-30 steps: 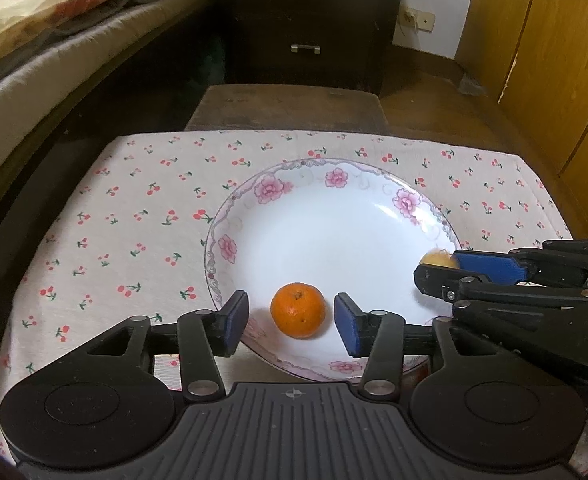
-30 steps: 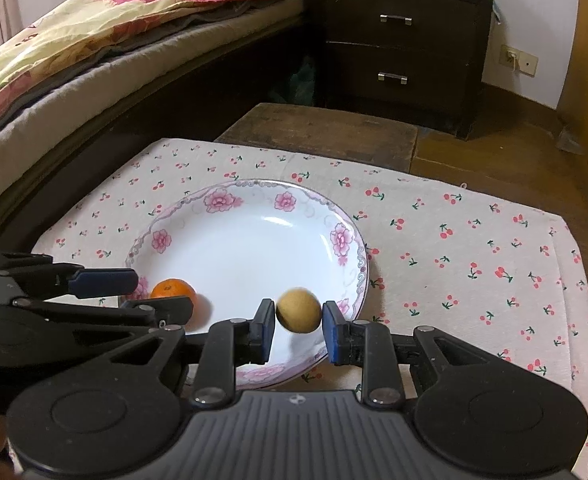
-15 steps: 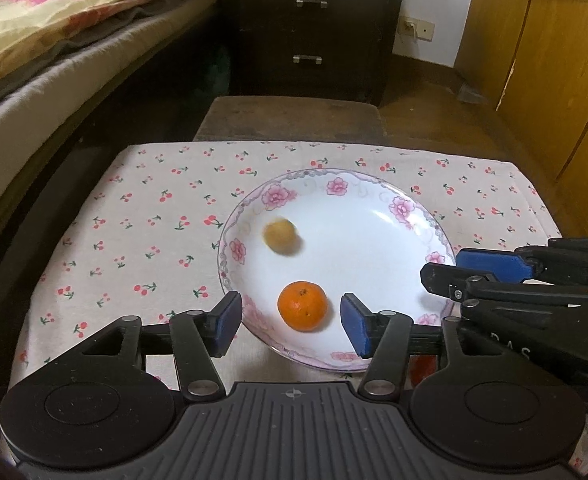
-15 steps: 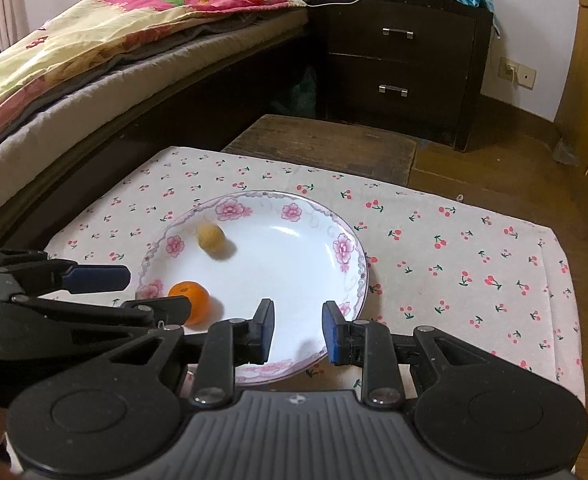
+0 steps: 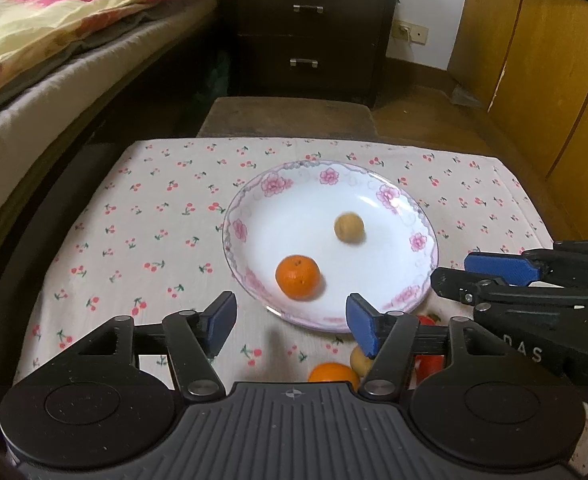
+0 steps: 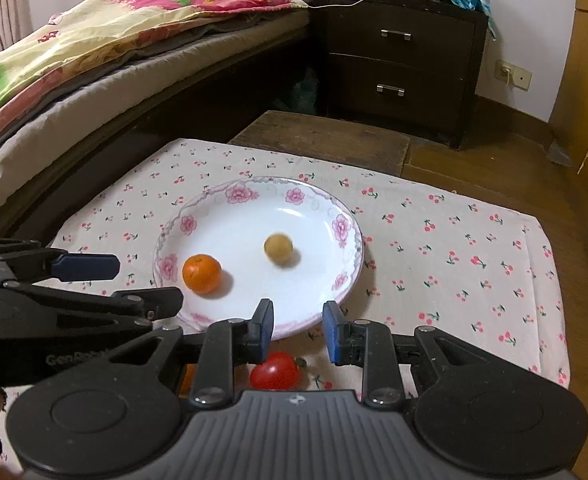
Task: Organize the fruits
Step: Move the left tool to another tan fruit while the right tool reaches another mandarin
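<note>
My left tongs (image 5: 290,322) tilt downward, jaws apart and just opened wider, nothing between the blue pads. My right tongs (image 6: 298,330) tilt downward beside them, jaws drawn in to a narrow gap, gripping nothing.

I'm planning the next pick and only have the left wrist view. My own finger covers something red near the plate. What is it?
Observer: A whole, round red fruit. It lies on the cloth, just short of the near rim of the plate.
Operator: Is the right gripper carrying anything?
Observer: No. The right gripper has its jaws drawn close together, with nothing between them.
</note>
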Tool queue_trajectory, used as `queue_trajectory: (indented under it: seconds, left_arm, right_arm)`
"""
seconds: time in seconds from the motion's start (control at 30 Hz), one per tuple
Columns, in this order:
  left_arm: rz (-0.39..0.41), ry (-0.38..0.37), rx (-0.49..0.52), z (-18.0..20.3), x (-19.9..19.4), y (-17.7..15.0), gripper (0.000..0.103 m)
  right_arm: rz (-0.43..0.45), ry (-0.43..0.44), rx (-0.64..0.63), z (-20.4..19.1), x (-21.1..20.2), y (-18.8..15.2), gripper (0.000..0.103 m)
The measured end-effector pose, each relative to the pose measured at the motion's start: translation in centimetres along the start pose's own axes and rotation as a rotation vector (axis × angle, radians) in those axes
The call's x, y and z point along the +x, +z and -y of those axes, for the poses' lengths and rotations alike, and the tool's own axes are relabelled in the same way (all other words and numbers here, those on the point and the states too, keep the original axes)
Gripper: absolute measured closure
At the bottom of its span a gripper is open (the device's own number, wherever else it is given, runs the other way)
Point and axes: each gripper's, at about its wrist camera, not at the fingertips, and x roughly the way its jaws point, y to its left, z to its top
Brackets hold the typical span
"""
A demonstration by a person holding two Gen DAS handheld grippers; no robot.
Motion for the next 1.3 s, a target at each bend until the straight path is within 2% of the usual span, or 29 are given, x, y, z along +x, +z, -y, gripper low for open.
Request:
queue_trajectory:
  seconds: [0.53, 1.3]
  left_arm:
    - [-0.03, -0.018, 0.009, 0.4, -1.3, -2.6, 0.034]
    - [-0.124, -0.062, 0.043, 2.5, -0.9, -6.4, 0.034]
  right_arm:
    - [-0.028, -0.013, 0.003, 0.1, -2.3, -2.5, 0.075]
    - [-0.128, -0.025, 0.04, 1.5, -2.1, -5.3, 0.074]
